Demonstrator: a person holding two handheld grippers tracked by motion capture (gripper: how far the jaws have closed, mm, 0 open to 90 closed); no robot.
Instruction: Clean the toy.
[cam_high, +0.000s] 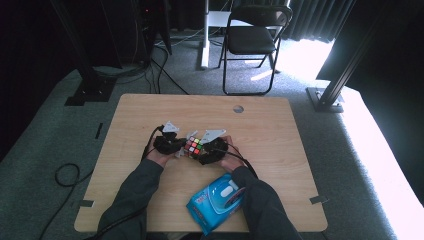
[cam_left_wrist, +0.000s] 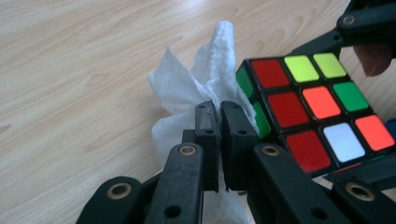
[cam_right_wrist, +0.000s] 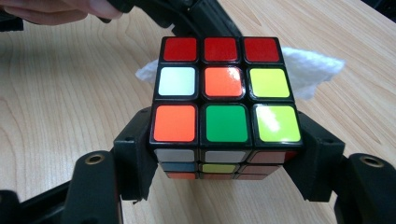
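A scrambled colour cube (cam_high: 194, 146) is held above the middle of the wooden table (cam_high: 280, 130), its two sides pressed by the jaws of my right gripper (cam_right_wrist: 224, 154). The cube (cam_right_wrist: 224, 93) faces that camera with red, white, orange, yellow and green squares. My left gripper (cam_left_wrist: 218, 114) is shut on a crumpled white wipe (cam_left_wrist: 191, 88), and the wipe lies against the green side of the cube (cam_left_wrist: 317, 107). In the high view the left gripper (cam_high: 176, 146) is just left of the cube and the right gripper (cam_high: 206, 152) just right of it.
A blue pack of wipes (cam_high: 216, 200) lies near the table's front edge, under the right forearm. A round hole (cam_high: 238, 108) sits at the table's far edge. A black folding chair (cam_high: 252, 40) stands on the floor beyond.
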